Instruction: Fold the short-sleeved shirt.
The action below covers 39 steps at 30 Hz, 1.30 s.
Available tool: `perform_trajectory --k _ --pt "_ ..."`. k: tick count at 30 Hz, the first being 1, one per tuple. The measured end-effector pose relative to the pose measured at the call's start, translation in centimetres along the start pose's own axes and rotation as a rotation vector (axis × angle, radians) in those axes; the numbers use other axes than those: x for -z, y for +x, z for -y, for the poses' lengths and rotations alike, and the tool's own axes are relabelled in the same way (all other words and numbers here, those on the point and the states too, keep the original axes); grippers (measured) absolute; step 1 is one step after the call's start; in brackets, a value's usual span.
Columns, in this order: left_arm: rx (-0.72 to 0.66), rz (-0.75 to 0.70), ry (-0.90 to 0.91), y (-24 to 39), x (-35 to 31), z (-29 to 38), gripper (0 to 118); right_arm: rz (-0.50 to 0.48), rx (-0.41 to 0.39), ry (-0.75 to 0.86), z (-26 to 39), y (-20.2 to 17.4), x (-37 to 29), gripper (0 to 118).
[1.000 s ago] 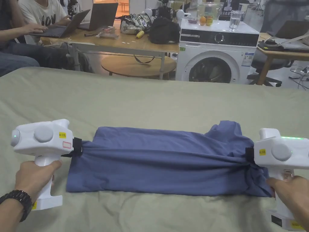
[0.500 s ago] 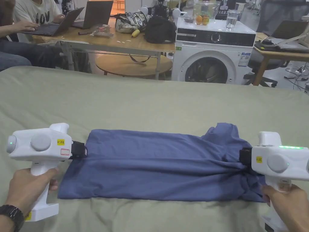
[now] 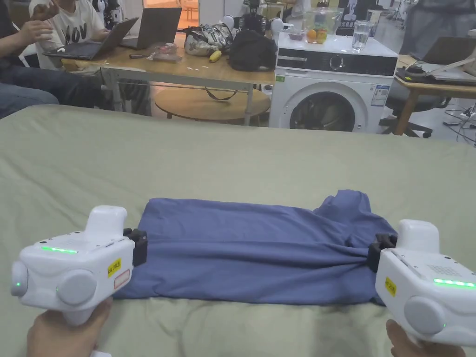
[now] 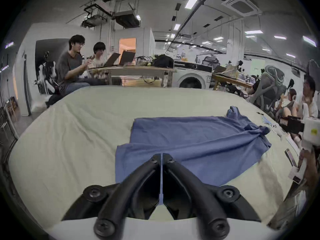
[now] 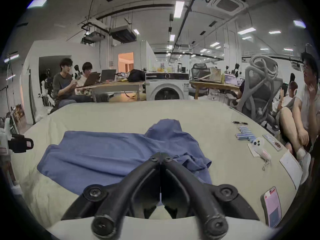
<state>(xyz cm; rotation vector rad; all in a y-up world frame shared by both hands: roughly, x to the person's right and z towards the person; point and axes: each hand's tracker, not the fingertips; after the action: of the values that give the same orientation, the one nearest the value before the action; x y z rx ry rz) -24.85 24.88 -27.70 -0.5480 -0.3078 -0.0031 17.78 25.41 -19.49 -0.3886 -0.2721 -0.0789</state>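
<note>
On the pale green sheet-covered bed [image 3: 232, 158], head view: one blue short-sleeved cotton shirt [image 3: 251, 253] lies as a long band across the near part of the surface, already folded lengthwise, collar end bunched to the right. Two white handheld units. The left gripper [image 3: 138, 246] sits at the shirt's hem end, the right gripper [image 3: 379, 253] at the gathered collar end, cloth drawn into tight creases there. Judged stage: long fold done, crosswise fold into a compact stack not yet done.

Left gripper view: the two black jaws stand together over the hem edge, a thin strip of blue showing between them, so I judge them clamped on the shirt [image 4: 190, 143]. The other unit shows at the far right edge.

Right gripper view: jaws together at the tips over the bunched fabric, a sliver of blue in the slit lower down; judged clamped on the shirt [image 5: 103, 153]. Loose items on the bed to the right: one black pen [image 5: 239, 122], one phone [image 5: 271, 207], one sheet of white paper [image 5: 290, 169].
</note>
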Motion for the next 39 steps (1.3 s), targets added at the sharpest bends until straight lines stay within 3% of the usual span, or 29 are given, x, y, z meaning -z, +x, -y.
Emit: perform_trajectory --k 6,7,11,13,18,21,23,24,25,28,29,36,39 --pt "-0.131 -0.010 -0.191 -3.9 0.3 0.2 0 -0.011 0.006 -0.037 0.9 0.1 -0.4 0" --pt "-0.150 -0.026 -0.210 -4.9 0.6 0.3 5 -0.005 0.001 -0.046 1.0 0.1 -0.3 0" --pt "-0.235 -0.015 -0.351 -7.8 3.0 0.3 52 -0.004 -0.006 -0.080 1.5 0.6 0.2 0" --pt "-0.258 -0.022 -0.407 -7.8 4.3 0.4 57 0.000 -0.015 -0.094 1.8 0.8 0.3 0" --pt "-0.219 -0.069 -0.587 -6.6 7.9 2.1 54 0.007 -0.016 -0.126 2.4 1.3 0.7 0" --pt "-0.152 -0.121 -0.529 -4.5 7.2 2.0 21 0.011 -0.015 -0.155 2.5 2.3 0.7 0" --pt "-0.082 -0.106 -0.514 -3.7 7.0 2.1 16 0.012 -0.017 -0.184 2.4 3.3 0.8 0" --pt "-0.051 -0.096 -0.507 -4.8 7.3 1.7 4 0.010 -0.016 -0.195 2.2 4.1 0.9 0" --pt "-0.060 -0.094 -0.498 -5.1 7.0 1.7 3 0.020 -0.022 -0.212 2.1 4.9 1.0 5" --pt "-0.128 -0.044 -0.462 -6.1 5.6 1.7 3 0.031 -0.039 -0.328 1.2 7.5 2.4 50" --pt "-0.121 -0.039 -0.453 -6.2 5.4 1.7 3 0.011 -0.019 -0.342 1.0 8.4 2.7 59" --pt "-0.129 -0.036 -0.400 -6.4 4.2 1.0 3 -0.028 0.010 -0.426 1.1 9.5 5.8 60" --pt "-0.117 -0.038 -0.401 -6.1 4.3 1.1 3 -0.006 -0.033 -0.490 2.5 8.8 8.3 57"
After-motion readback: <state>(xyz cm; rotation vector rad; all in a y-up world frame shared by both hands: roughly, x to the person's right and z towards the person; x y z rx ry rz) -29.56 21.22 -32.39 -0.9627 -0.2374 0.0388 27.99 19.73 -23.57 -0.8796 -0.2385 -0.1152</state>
